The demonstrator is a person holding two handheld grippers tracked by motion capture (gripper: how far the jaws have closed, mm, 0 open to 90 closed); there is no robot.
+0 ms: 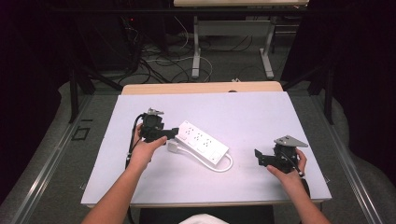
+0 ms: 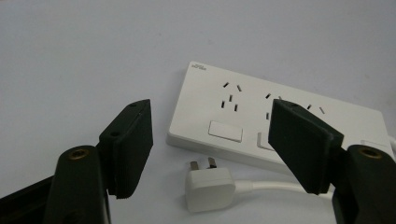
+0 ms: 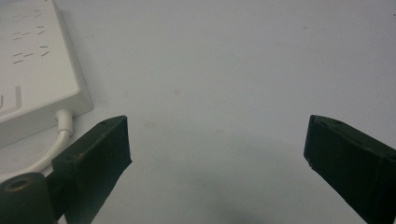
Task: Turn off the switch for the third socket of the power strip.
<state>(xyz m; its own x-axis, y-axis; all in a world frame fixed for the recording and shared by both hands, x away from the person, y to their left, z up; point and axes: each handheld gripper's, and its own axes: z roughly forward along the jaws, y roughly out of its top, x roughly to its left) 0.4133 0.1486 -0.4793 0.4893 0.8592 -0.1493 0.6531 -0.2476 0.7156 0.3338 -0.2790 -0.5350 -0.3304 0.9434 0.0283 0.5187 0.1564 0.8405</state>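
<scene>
Left gripper view: left claw (image 2: pixel 210 144) open over plug (image 2: pixel 208 183), nr power strip (image 2: pixel 275 119); right claw (image 3: pixel 217 158) open.

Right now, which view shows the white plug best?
Left gripper view: the plug lies large between the open tongs, prongs facing the power strip. The high view shows it small beside the left gripper. The right gripper view catches the strip's cable end.
</scene>
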